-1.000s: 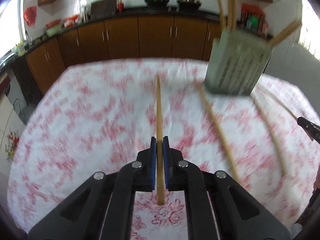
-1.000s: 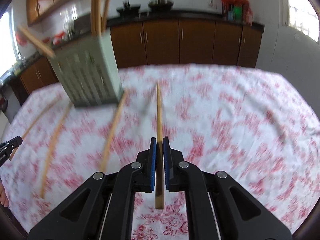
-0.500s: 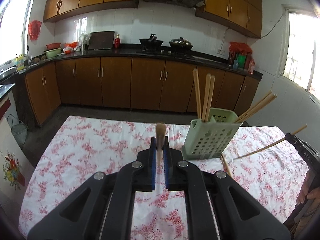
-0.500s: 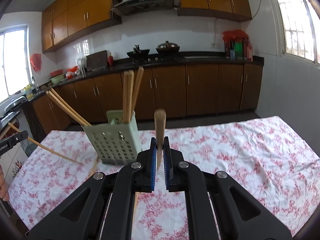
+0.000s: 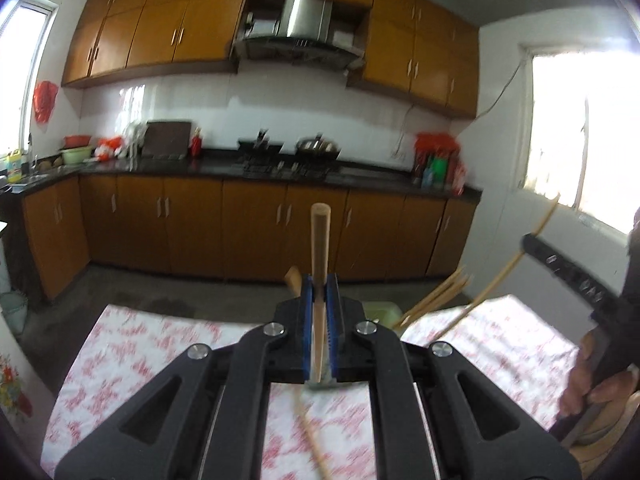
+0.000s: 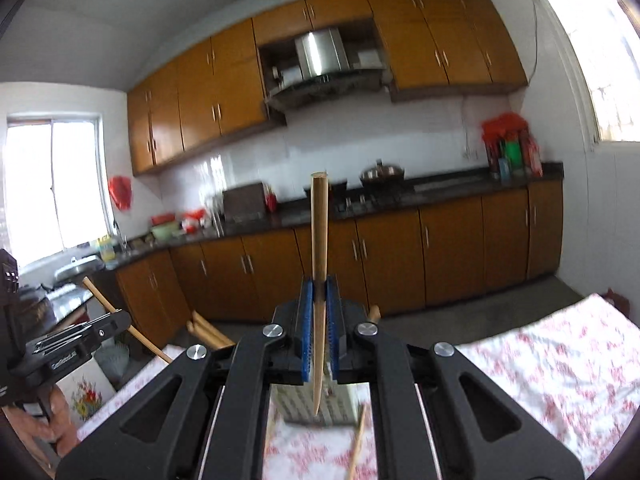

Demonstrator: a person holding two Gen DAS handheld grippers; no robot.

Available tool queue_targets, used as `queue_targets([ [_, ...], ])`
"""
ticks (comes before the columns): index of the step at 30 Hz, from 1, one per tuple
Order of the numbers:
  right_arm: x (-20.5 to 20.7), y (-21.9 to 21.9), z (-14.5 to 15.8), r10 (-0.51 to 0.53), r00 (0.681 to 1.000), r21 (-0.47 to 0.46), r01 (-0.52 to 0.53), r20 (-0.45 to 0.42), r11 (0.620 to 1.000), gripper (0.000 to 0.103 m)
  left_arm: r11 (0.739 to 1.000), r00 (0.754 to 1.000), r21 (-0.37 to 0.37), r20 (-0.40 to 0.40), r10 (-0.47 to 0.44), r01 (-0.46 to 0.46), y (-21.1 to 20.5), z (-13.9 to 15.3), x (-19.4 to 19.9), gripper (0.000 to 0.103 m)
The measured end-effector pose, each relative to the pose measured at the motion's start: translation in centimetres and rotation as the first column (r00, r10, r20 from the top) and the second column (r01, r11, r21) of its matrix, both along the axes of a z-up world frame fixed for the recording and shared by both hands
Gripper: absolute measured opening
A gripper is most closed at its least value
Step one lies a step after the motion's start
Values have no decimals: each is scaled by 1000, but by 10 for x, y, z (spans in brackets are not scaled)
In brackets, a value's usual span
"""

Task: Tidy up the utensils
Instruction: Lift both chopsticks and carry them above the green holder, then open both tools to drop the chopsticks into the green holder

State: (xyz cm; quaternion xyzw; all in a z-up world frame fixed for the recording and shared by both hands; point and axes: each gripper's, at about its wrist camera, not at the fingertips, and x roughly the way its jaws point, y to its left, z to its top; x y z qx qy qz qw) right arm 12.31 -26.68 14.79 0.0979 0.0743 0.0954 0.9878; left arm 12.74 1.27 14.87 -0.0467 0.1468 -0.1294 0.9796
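Wooden chopstick between left gripper pads (clamped)

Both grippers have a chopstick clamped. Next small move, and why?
Probably tip the right gripper down so its chopstick points into the green holder beneath it. Both chopsticks are clamped and raised, the holder already carries several, and loose ones lie on the tablecloth.

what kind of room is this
A home kitchen, most likely. A steel range hood hangs over a stove with a lidded pot on a dark counter, wooden cabinets run above and below, and a table with a floral tablecloth stands in front.
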Motion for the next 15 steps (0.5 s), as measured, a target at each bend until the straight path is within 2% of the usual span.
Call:
queue_targets([
  [5, 19, 5, 9, -3, 999, 17, 3, 49, 1000, 8, 999, 992, -41, 119, 37, -32, -19, 27, 10, 8],
  [8, 32, 10, 4, -27, 997, -4, 27, 71, 1000, 8, 997, 987, -53, 149, 55, -48, -29, 27, 24, 8],
  [11, 45, 13, -9, -48, 997, -30, 50, 67, 998, 8, 996, 987, -68, 148, 68, -58, -39, 11, 44, 8],
  [15, 63, 18, -32, -43, 999, -42, 43, -6, 998, 8, 996, 994, -62, 93, 63, -58, -44, -17, 67, 8],
])
